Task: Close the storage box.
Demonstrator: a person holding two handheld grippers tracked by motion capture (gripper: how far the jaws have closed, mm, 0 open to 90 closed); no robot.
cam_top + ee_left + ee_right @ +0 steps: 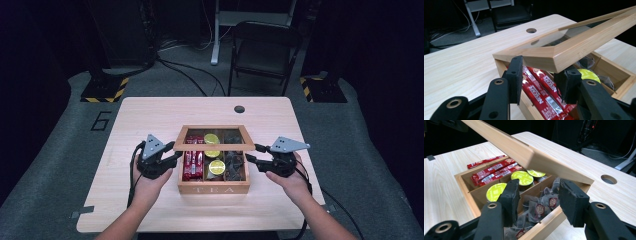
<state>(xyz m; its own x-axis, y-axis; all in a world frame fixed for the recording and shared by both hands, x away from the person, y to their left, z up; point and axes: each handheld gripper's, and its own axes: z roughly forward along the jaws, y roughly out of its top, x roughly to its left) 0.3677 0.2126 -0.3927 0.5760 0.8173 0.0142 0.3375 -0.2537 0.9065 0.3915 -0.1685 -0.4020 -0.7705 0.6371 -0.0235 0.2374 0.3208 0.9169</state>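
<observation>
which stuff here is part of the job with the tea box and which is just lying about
In the job:
- wooden tea box
- its glass-paned lid, raised at a tilt
- left gripper, at the lid's left edge
- right gripper, at the lid's right edge

Just there:
- red Nescafe sachets, left compartment
- yellow-green capsules, middle compartment
- dark tea bags, right compartment
- folding chair behind the table

Both forearms come in from 6 o'clock, angled slightly toward each other. The left hand-held gripper [174, 159] points toward 3 o'clock with its jaws parted, nothing pinched between the pads. The right hand-held gripper [253, 153] points toward 9 o'clock, jaws also parted, pads gripping nothing. Each hand wraps its gripper body from behind.
</observation>
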